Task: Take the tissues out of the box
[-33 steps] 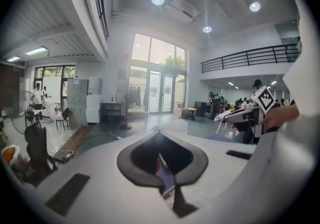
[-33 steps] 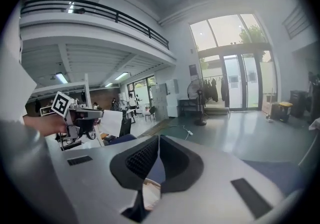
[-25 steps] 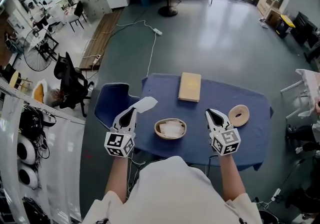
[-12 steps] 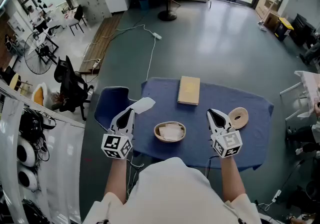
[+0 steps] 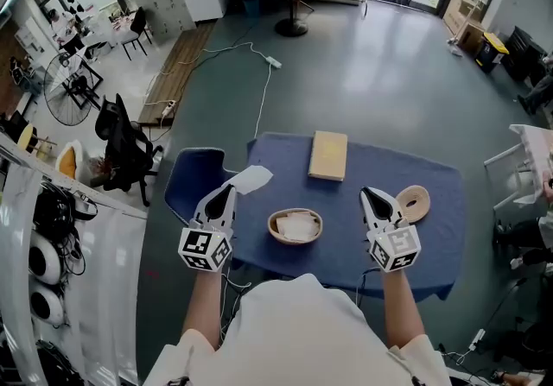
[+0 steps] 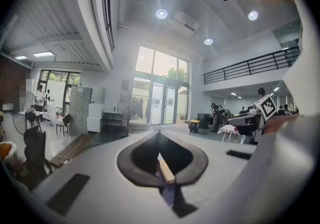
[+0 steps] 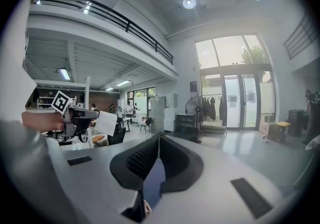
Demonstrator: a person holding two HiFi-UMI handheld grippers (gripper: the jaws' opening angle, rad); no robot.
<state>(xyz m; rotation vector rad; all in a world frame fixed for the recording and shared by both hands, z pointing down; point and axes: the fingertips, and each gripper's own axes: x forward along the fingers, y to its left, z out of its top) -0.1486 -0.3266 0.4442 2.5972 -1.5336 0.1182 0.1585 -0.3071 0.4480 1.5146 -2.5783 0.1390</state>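
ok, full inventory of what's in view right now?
table: one, blue cloth cover, centre
box: one, tan, far side of the table
bowl: one, tan, near edge of the table
tissues: a small pile, white, in the bowl
ring: one, tan, right side of the table
seat: one, blue, at the table's left corner
office chair: one, black, on the floor to the left
tissue: one, white, held left of the table
left gripper: jaws shut on the tissue
right gripper: jaws shut, empty, beside the ring
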